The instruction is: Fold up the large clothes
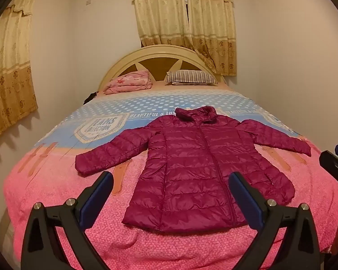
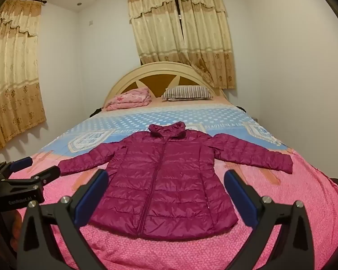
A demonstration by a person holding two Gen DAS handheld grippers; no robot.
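Note:
A magenta quilted puffer jacket [image 1: 191, 164] lies flat on the bed, front up, zipped, hood toward the headboard, both sleeves spread out to the sides. It also shows in the right wrist view [image 2: 166, 184]. My left gripper [image 1: 171, 180] is open and empty, held above the jacket's hem near the foot of the bed. My right gripper [image 2: 166, 177] is open and empty, also above the hem. The right gripper shows at the right edge of the left wrist view [image 1: 335, 164], and the left gripper at the left edge of the right wrist view [image 2: 29, 171].
The bed has a pink and blue patterned cover [image 1: 56, 191]. A folded pink blanket [image 1: 128, 83] and a striped pillow [image 1: 189, 77] lie by the cream headboard [image 1: 160, 54]. Curtains [image 1: 184, 13] hang behind and at left. Walls close in on both sides.

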